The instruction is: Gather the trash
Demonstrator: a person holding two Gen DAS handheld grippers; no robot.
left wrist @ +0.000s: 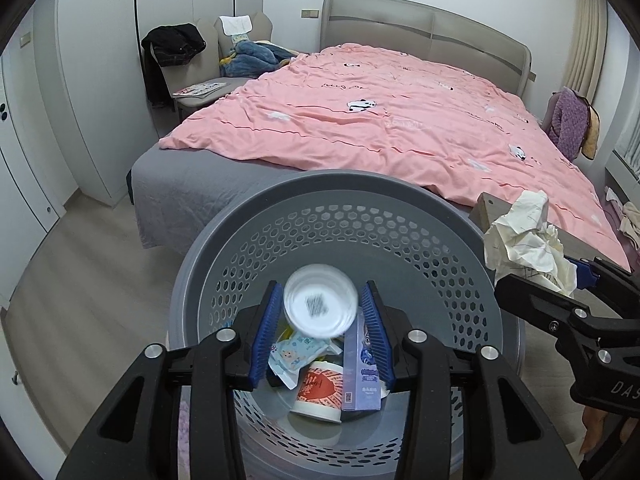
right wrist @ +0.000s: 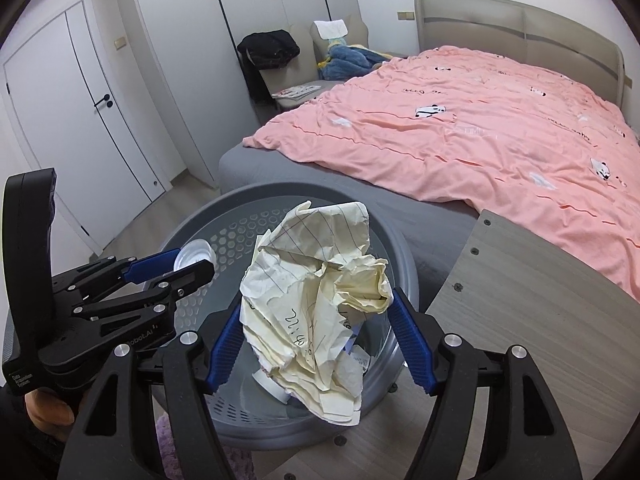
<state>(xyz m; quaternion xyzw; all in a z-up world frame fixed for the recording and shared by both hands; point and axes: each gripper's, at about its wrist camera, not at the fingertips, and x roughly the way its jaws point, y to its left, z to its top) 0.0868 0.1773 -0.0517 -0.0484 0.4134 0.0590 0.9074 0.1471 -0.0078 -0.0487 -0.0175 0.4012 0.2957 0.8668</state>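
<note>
A grey perforated bin [left wrist: 360, 184] stands at the foot of the bed, below both grippers. My left gripper [left wrist: 322, 336] hangs over its mouth, jaws apart. A white round cup [left wrist: 320, 306] sits blurred and loose between its blue pads [left wrist: 266, 336]. Inside the bin lie a red-printed tub [left wrist: 320, 396], a purple box [left wrist: 362, 376] and a small wrapper [left wrist: 296, 354]. My right gripper [right wrist: 320, 340] is over the bin rim [right wrist: 248, 194], shut on a crumpled ball of lined yellow paper [right wrist: 316, 300]. The paper [left wrist: 524, 240] also shows in the left wrist view.
A bed with a pink duvet [left wrist: 380, 112] lies just behind the bin. A grey wooden board [right wrist: 540, 300] juts in at the right of the bin. Chairs with clothes [left wrist: 180, 48] stand by the white wardrobes [right wrist: 80, 92]. A hand [right wrist: 44, 408] holds the left gripper.
</note>
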